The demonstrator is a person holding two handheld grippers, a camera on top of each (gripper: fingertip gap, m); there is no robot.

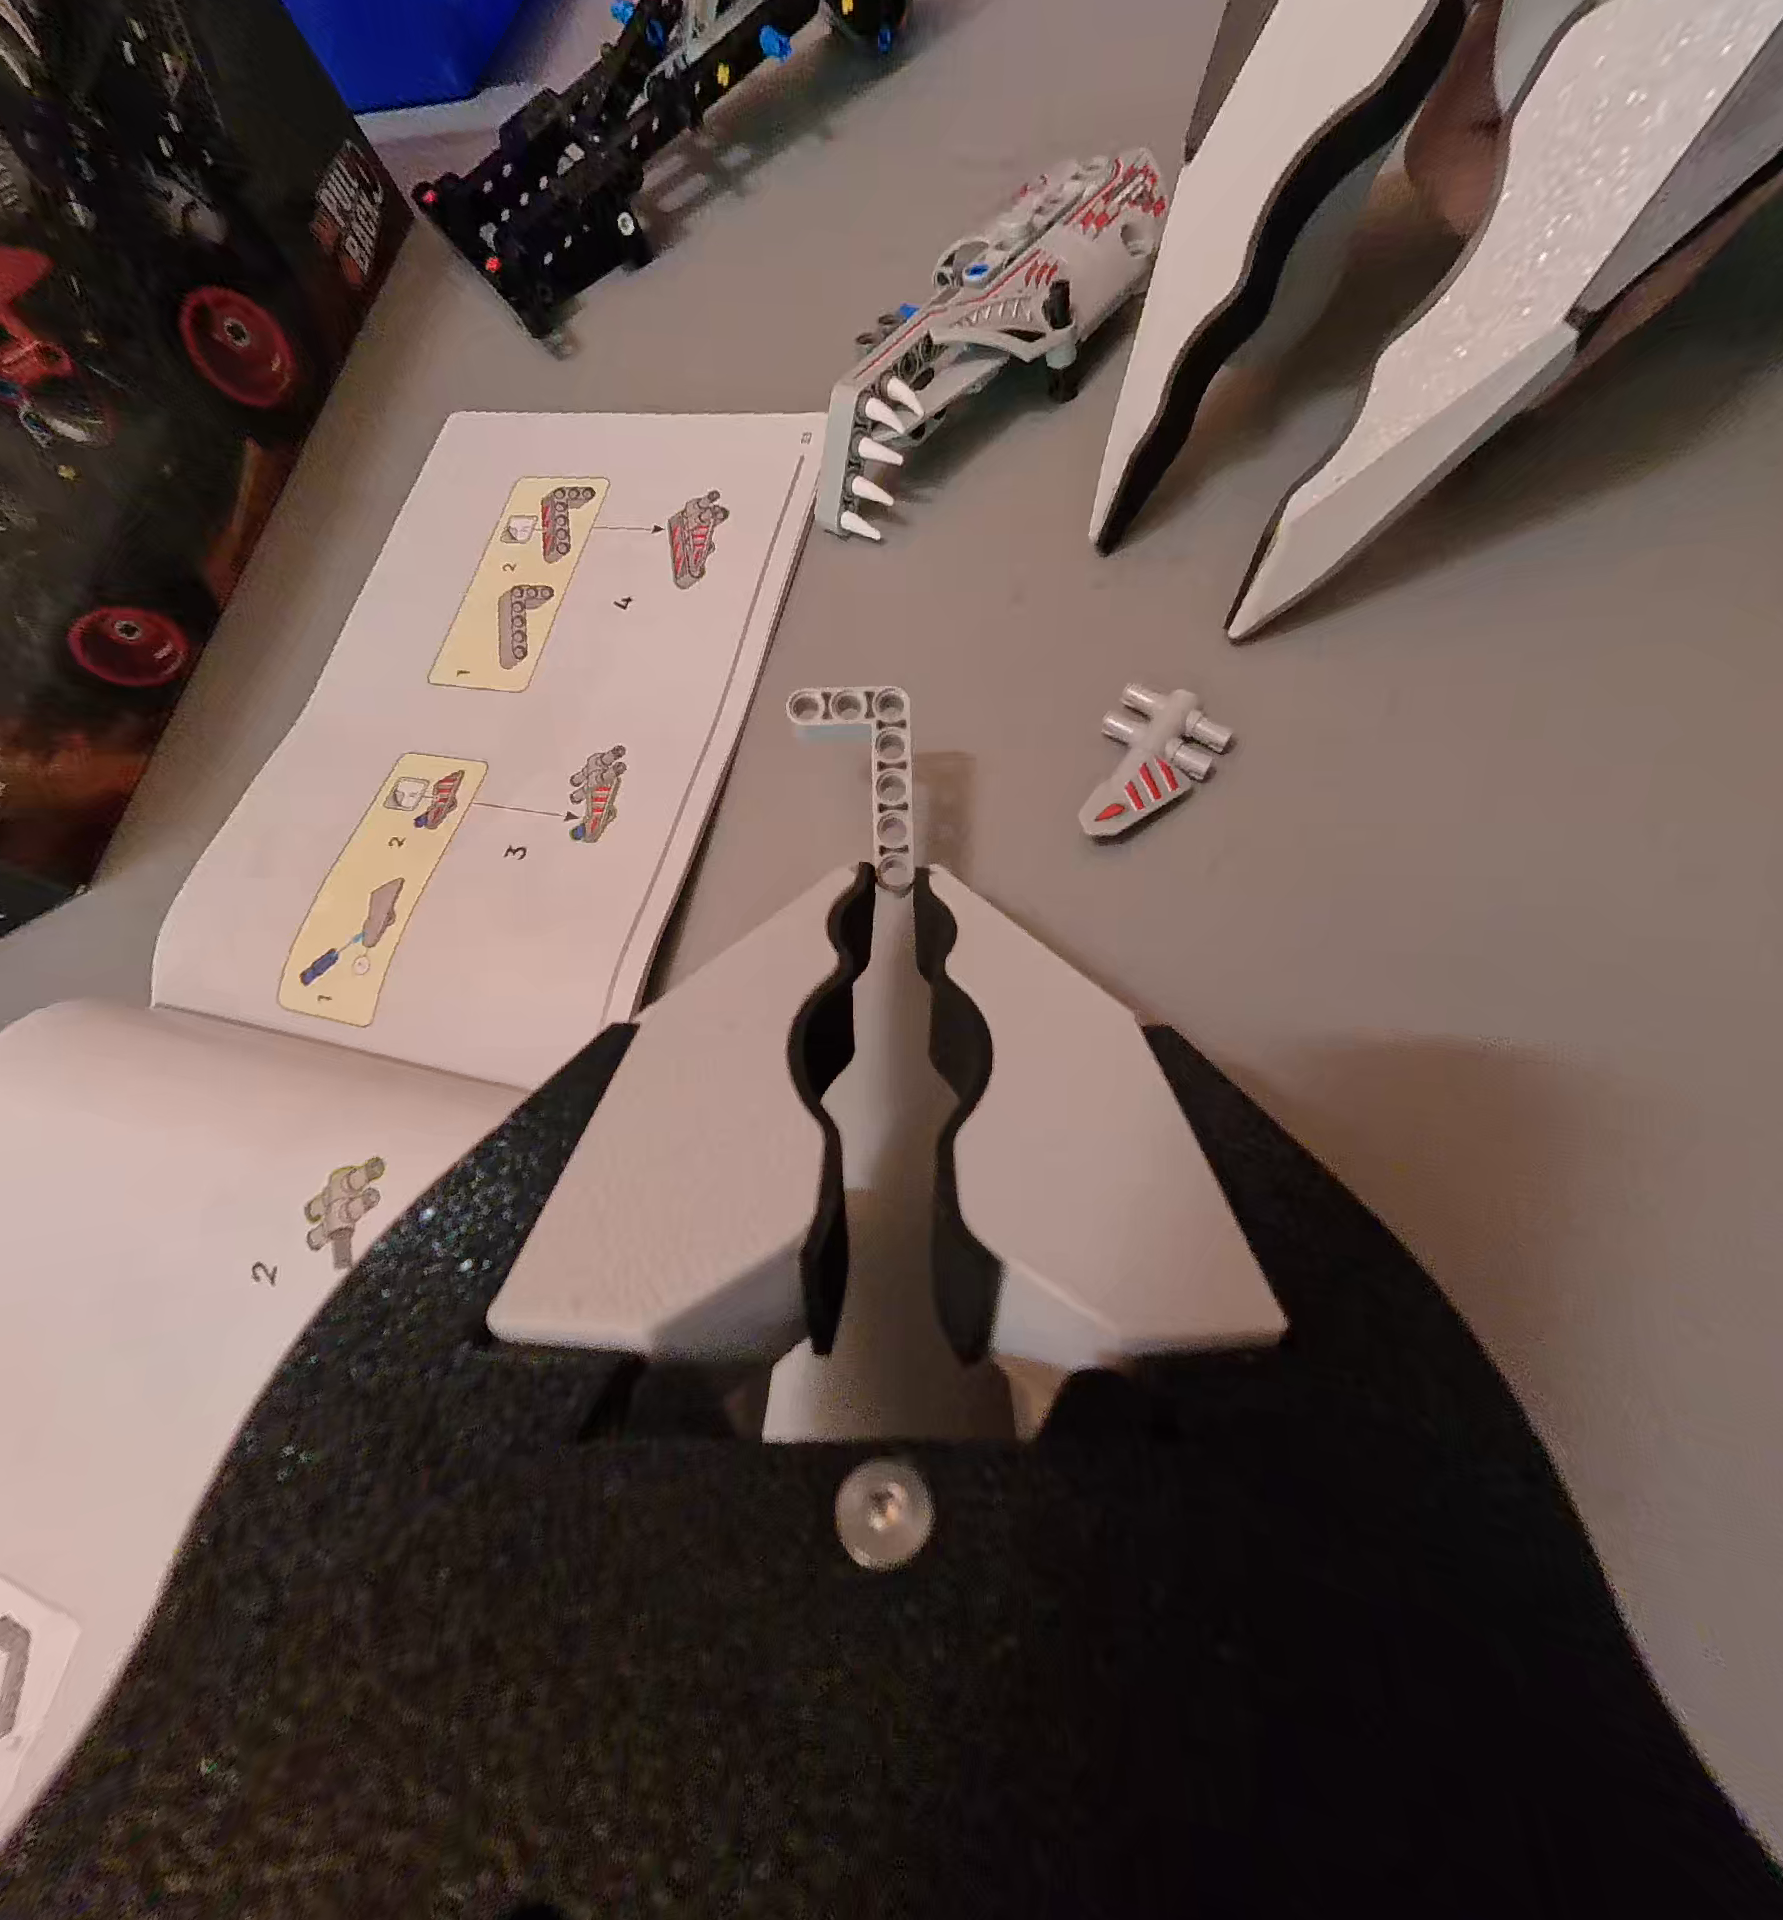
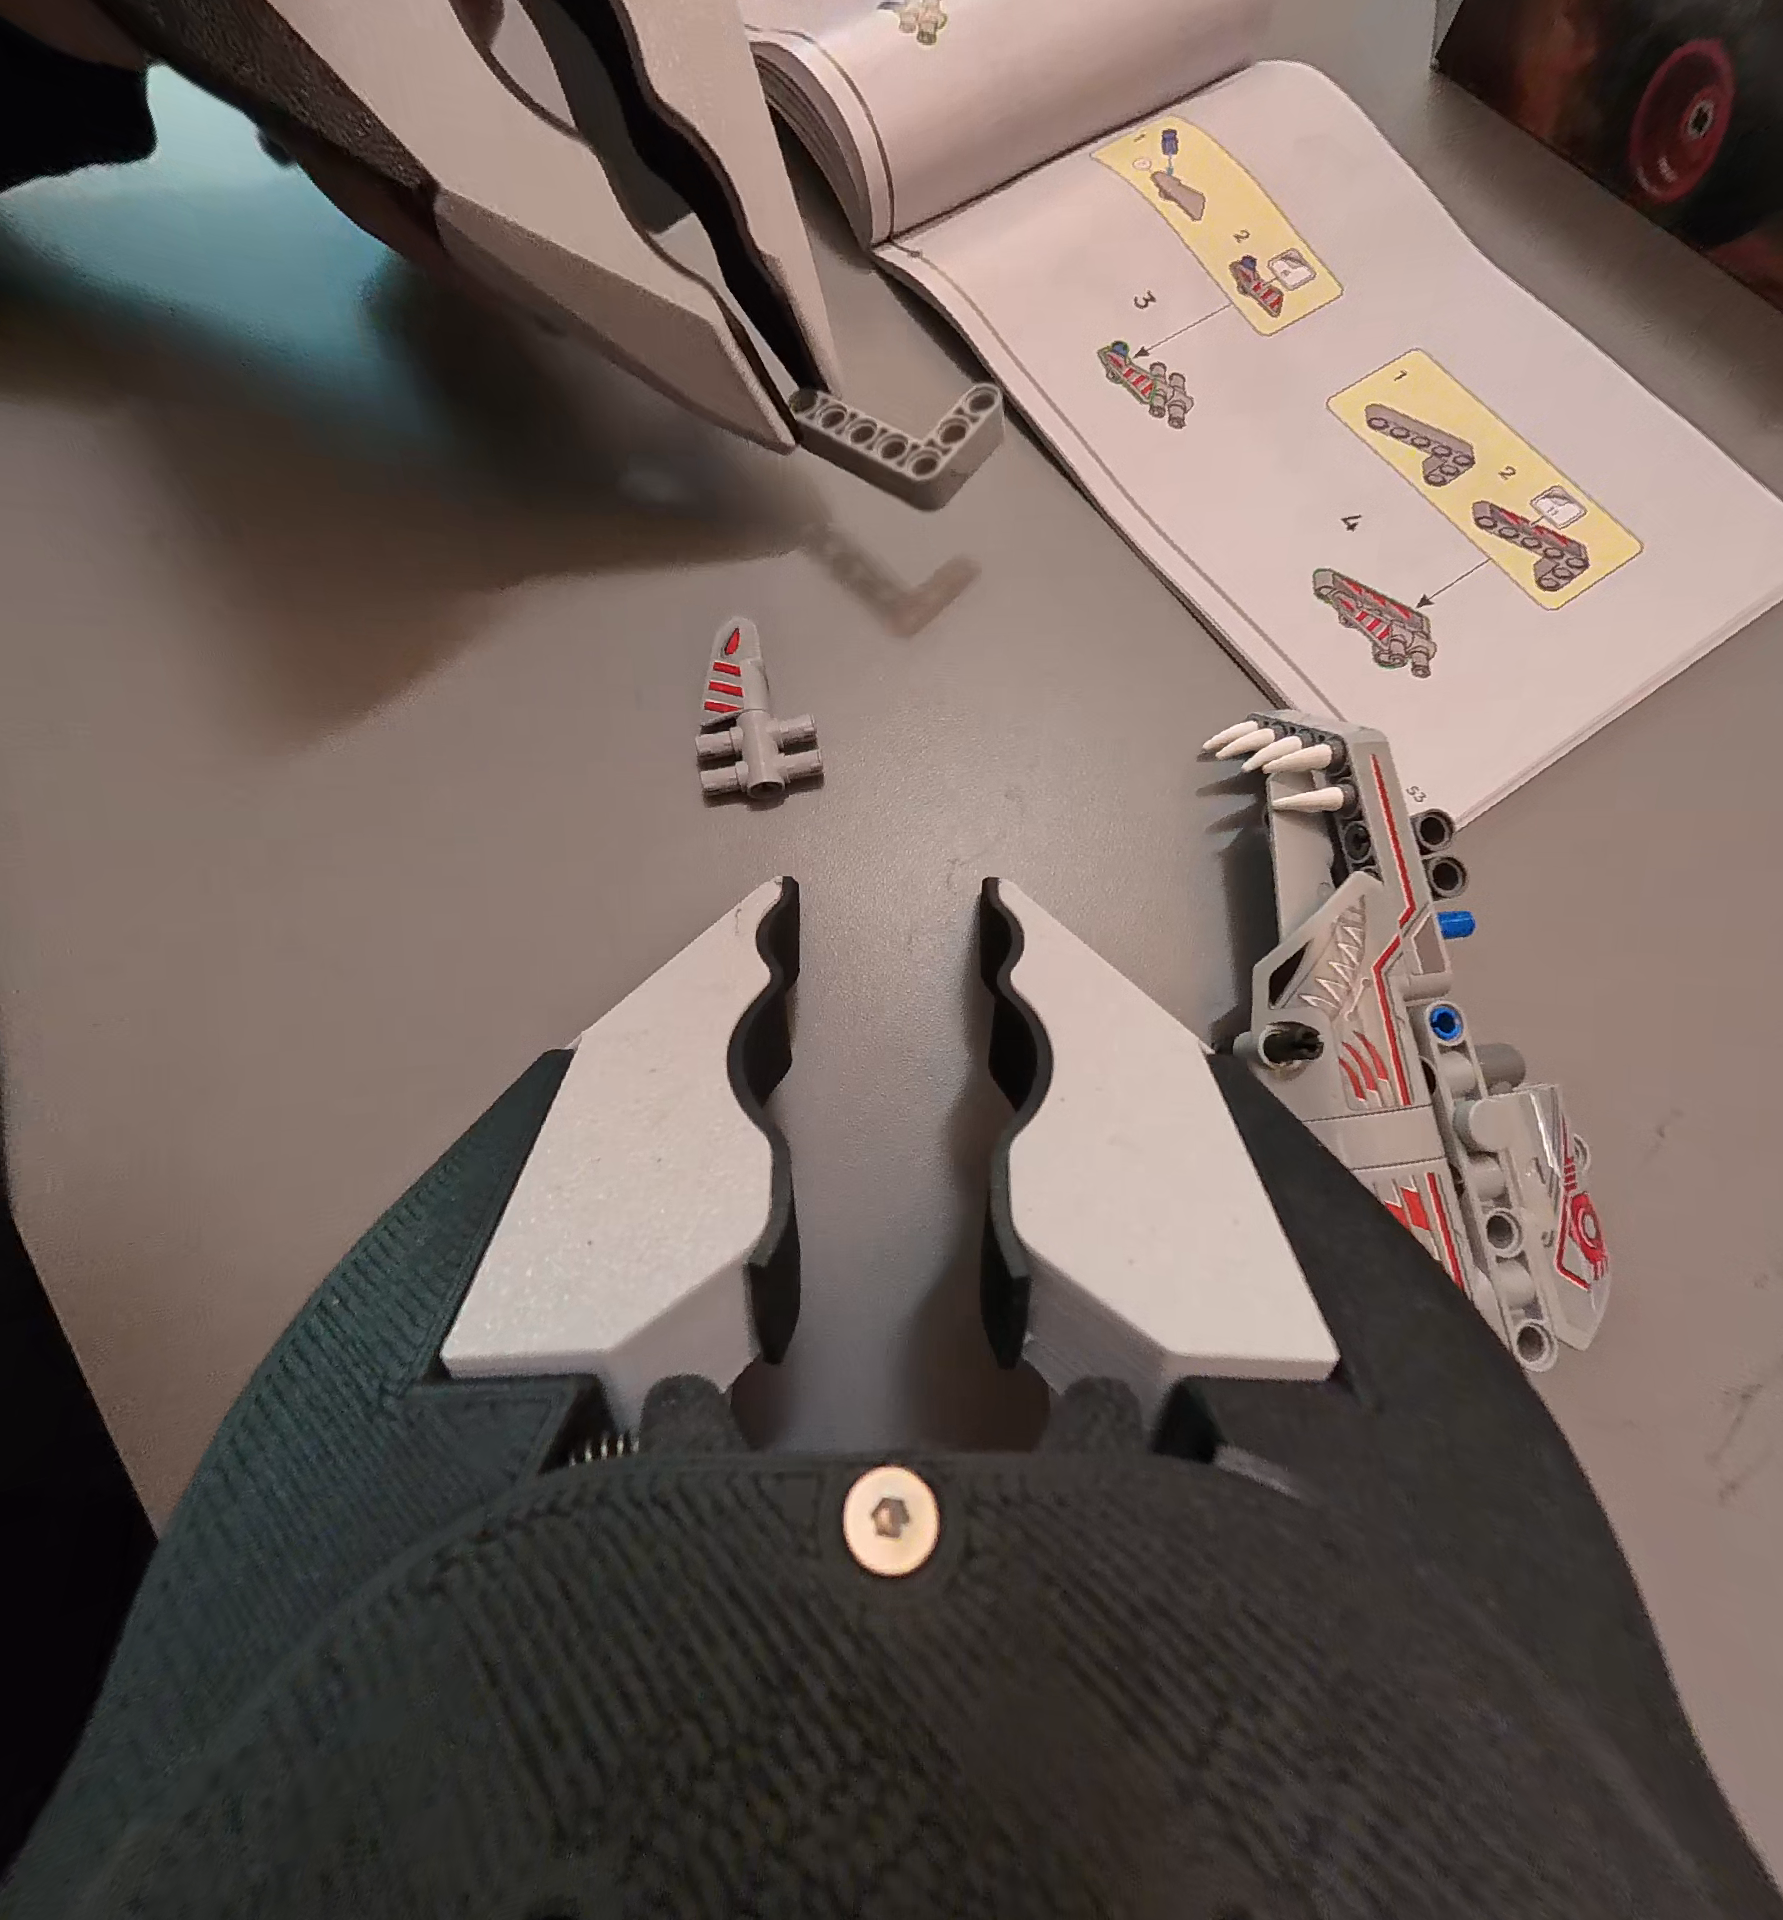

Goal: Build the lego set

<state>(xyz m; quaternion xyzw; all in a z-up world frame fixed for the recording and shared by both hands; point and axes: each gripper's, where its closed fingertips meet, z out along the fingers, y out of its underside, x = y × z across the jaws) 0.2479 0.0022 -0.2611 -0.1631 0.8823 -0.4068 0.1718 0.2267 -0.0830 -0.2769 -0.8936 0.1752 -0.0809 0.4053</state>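
Observation:
My left gripper is shut on one end of a grey L-shaped beam and holds it above the grey table; the beam also shows in the right wrist view with its shadow beneath. A small grey piece with red stripes and pins lies to the right of the beam, and shows in the right wrist view ahead of my right gripper. That gripper is open and empty above the table. A grey and red jaw assembly with white teeth lies farther off, just right of my right gripper.
The open instruction booklet lies left of the beam, also in the right wrist view. The set's dark box stands at far left. A black frame assembly sits at the back. My right gripper's fingers reach in at upper right. The grippers' ends are close to 10 cm from one another.

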